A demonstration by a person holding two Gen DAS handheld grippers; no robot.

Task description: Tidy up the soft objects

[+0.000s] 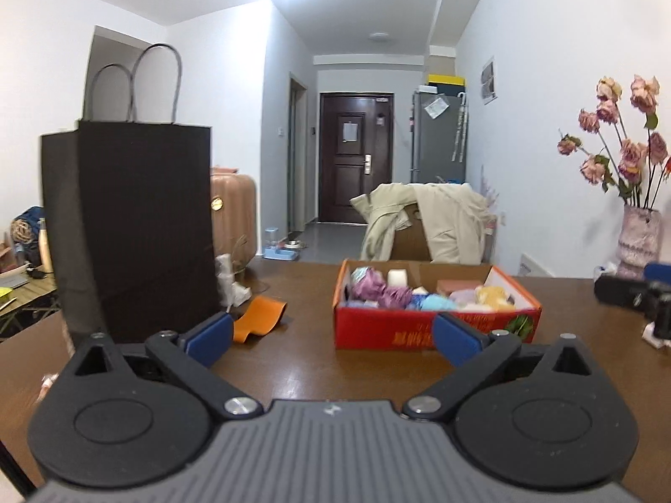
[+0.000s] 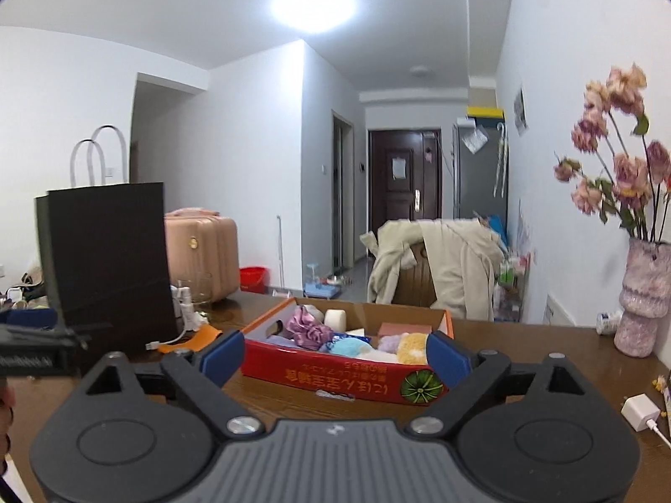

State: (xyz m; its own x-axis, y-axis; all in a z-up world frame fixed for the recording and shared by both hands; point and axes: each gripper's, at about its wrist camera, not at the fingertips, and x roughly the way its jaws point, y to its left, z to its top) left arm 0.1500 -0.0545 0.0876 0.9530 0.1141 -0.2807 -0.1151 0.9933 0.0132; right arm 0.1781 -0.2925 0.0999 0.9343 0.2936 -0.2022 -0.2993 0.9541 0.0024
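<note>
Red cardboard box (image 2: 344,371) of soft balls lies ahead, long side crosswise; nearer the right gripper (image 2: 335,350); left gripper (image 1: 333,337) likewise wide, empty.

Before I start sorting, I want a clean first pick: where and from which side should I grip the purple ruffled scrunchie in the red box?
Probably pinch the purple scrunchie across its bunched top folds, coming from above. It lies among other soft items inside the red box, whose walls block a level approach, and its raised ruffles give something to squeeze.

Bare table (image 1: 302,360) lies open between black bag (image 1: 130,226) and red box (image 1: 432,327).
</note>
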